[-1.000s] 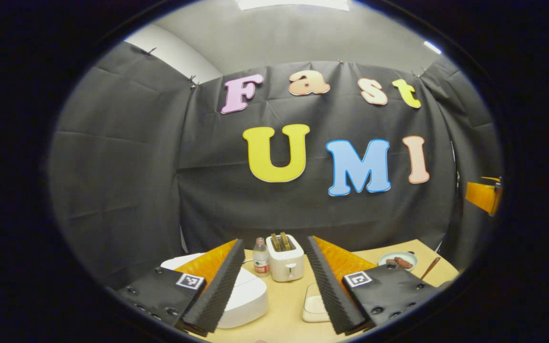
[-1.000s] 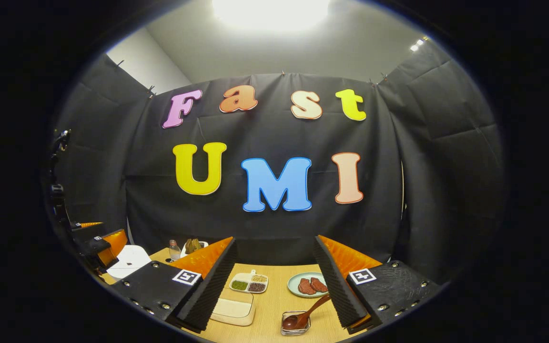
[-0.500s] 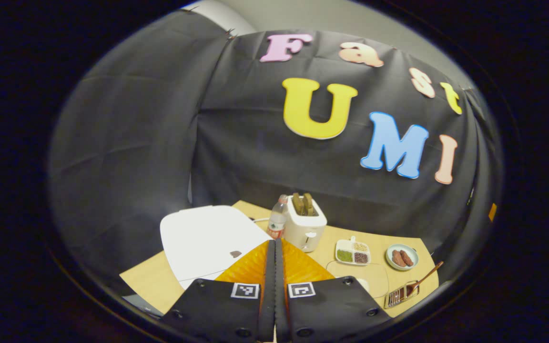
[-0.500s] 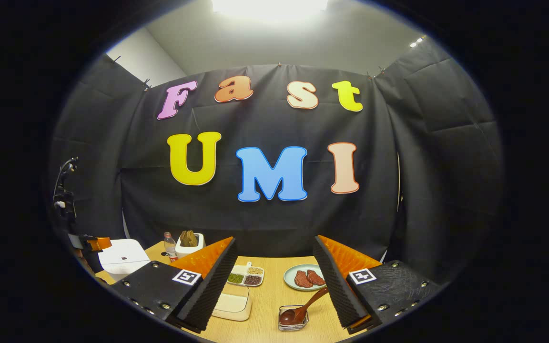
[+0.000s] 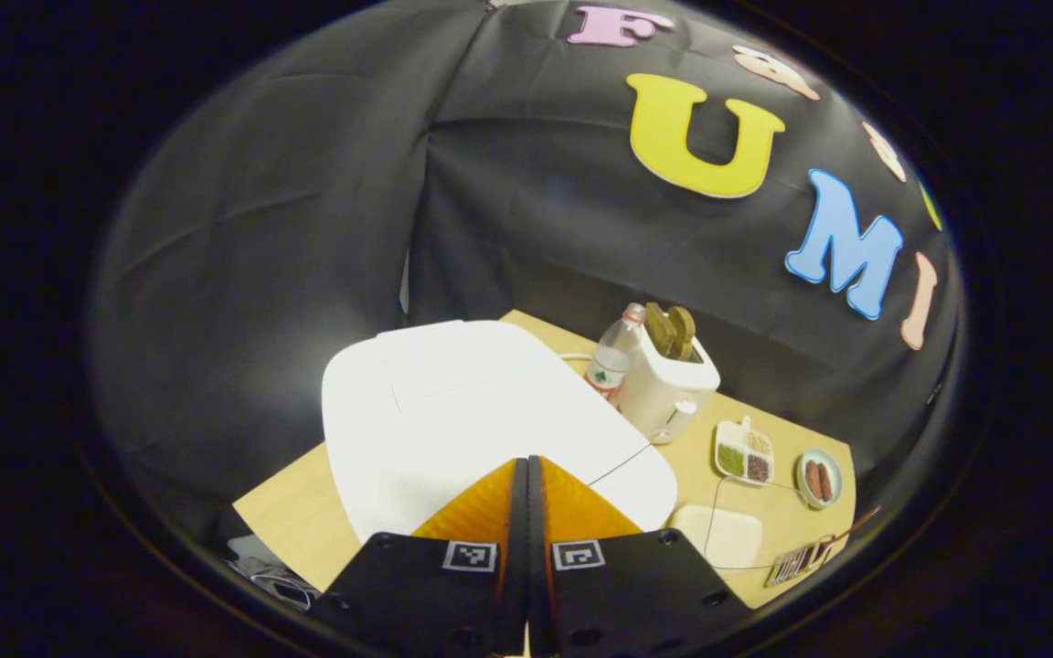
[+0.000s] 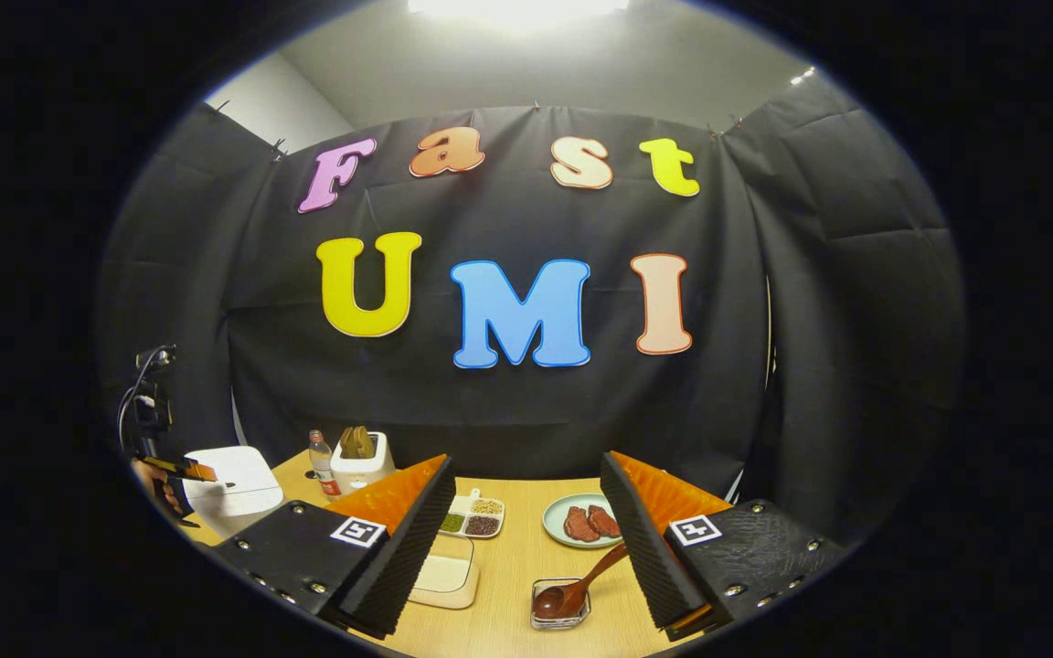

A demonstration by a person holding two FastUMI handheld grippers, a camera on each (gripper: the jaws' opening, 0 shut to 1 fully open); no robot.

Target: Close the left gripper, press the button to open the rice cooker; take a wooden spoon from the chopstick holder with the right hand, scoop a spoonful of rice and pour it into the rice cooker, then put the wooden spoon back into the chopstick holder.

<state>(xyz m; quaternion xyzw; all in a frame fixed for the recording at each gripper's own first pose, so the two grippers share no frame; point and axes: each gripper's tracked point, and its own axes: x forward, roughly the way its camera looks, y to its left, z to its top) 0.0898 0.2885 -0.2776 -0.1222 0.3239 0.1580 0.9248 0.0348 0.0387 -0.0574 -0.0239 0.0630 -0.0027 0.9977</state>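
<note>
A light wooden table [image 6: 517, 594] stands before the black cloth wall of our booth. Since a second ago our left gripper [image 5: 526, 475] has closed from wide open until its two fingers meet with nothing between them, and it has tipped down over the smooth white rounded rice cooker [image 5: 462, 411], which now looms much larger in the left gripper view; its tips sit over the cooker's front edge, though we cannot tell if they touch. The lid is still down. Our right gripper [image 6: 526, 512] has barely shifted: its ribbed fingers stand wide apart and hold nothing, hovering above the table. Between them lies the brown wooden spoon [image 6: 577, 589], its bowl resting in a small clear square chopstick holder [image 6: 560, 610], handle slanting up to the right. Beside it sits a shallow cream rice dish [image 6: 444, 578]. Farther back are a divided white dish of beans [image 6: 473, 519], a pale green plate with meat [image 6: 581, 523], a white toaster [image 6: 360, 461] and a clear plastic bottle [image 6: 319, 461].
</note>
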